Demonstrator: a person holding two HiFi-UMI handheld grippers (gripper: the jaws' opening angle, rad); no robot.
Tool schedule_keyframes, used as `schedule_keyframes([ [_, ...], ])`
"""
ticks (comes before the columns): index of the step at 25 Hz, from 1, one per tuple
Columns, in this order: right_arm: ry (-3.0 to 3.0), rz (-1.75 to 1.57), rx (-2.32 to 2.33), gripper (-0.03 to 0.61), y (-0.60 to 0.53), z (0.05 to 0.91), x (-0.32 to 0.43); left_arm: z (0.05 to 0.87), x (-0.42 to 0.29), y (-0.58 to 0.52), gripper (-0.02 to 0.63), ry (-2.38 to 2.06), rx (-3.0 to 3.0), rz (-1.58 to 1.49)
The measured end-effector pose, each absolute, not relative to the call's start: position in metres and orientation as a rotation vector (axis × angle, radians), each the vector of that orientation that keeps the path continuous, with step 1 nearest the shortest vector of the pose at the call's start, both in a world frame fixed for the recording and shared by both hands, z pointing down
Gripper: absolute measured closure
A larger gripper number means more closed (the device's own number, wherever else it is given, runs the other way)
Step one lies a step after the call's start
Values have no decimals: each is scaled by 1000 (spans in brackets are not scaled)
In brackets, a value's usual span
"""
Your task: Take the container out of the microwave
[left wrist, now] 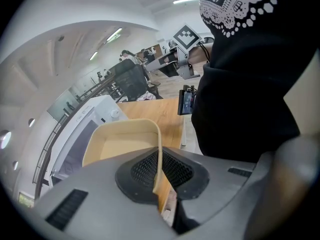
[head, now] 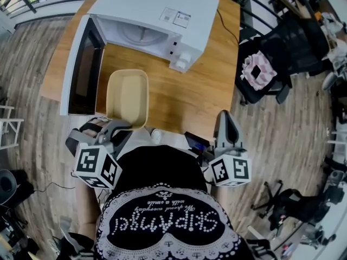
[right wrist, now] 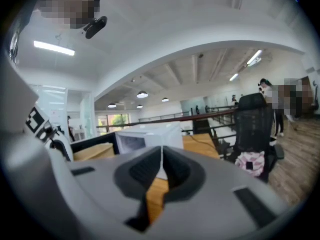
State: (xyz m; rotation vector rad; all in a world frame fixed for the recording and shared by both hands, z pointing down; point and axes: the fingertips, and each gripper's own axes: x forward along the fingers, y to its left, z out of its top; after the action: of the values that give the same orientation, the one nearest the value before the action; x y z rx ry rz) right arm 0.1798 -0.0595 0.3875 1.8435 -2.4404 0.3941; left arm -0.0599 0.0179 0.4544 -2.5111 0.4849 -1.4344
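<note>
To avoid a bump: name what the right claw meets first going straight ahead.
Probably the white microwave, centred beyond the shut right claw across the table; depth is unclear.

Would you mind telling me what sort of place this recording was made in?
Likely an open-plan office: a black office chair on a wood-plank floor, and a white microwave on a wooden table.
</note>
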Motion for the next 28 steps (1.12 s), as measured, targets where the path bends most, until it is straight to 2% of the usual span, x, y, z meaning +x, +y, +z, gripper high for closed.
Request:
schedule_keyframes([
  [28, -2445, 383, 1851, 545, -41, 394, 199, 461, -47, 34, 574, 450, -2505, -1462],
])
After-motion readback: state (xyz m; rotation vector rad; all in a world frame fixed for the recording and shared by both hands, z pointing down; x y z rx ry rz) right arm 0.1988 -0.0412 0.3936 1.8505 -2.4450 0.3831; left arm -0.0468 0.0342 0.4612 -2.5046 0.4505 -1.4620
